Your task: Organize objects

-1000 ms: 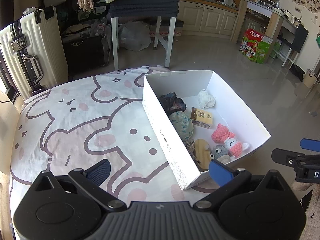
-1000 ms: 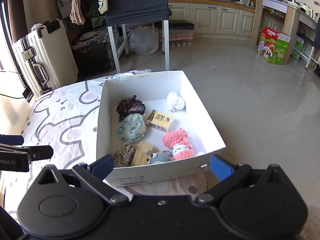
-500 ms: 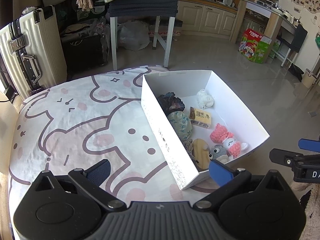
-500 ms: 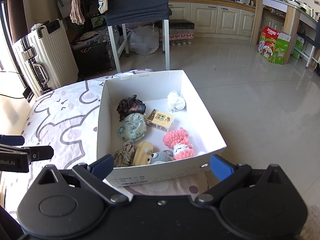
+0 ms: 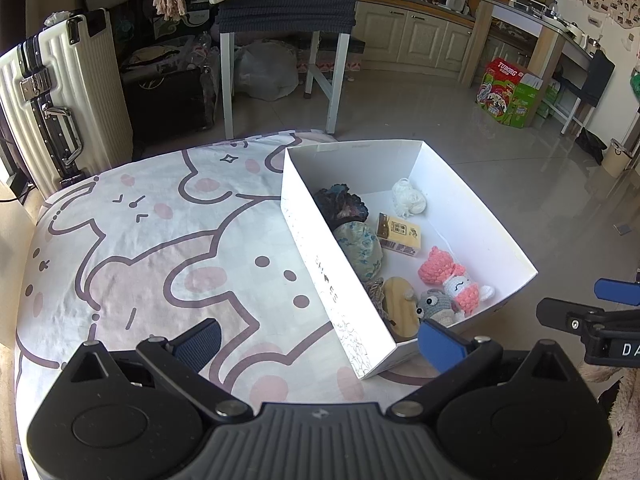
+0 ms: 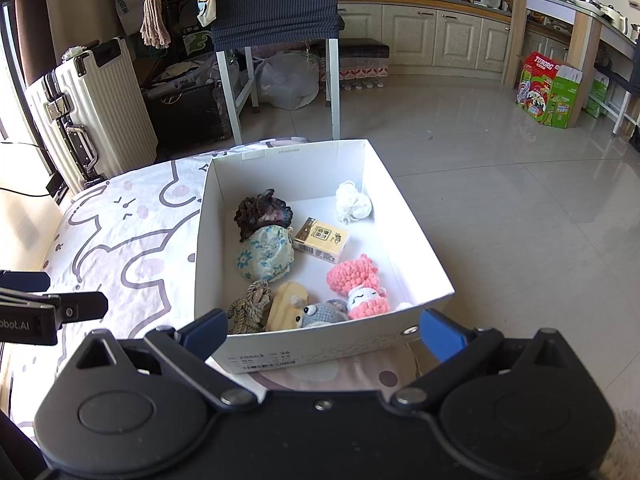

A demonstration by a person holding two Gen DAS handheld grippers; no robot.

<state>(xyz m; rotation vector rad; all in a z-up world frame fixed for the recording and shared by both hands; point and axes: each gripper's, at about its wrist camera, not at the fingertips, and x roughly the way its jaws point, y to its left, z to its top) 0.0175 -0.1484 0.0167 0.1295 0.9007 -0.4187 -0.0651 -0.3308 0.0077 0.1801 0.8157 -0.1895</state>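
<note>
A white cardboard box [image 5: 328, 276] [image 6: 320, 350] rests on a bed sheet with a cartoon print [image 5: 152, 240] [image 6: 132, 232]. Inside lie a pink crochet doll [image 6: 358, 284], a grey crochet toy [image 6: 322, 313], a yellow carton [image 6: 320, 239], a floral pouch [image 6: 264, 258], a dark knitted piece [image 6: 262, 213], a white yarn ball [image 6: 352, 202], a rope knot [image 6: 250, 306] and a wooden piece [image 6: 282, 306]. My left gripper [image 5: 318, 340] is open, empty, hovering near the box's near corner. My right gripper [image 6: 320, 330] is open, empty, just in front of the box's near wall.
Behind the bed stand a cream suitcase [image 5: 60, 96] [image 6: 92, 112] and a chair with white legs [image 5: 280, 60] [image 6: 276, 60]. Tiled floor lies to the right, with a green carton [image 5: 510, 92] [image 6: 550, 88] beside kitchen cabinets.
The left wrist view has shifted slightly, with the box now a little lower in frame. The right gripper and the box contents have not moved.
</note>
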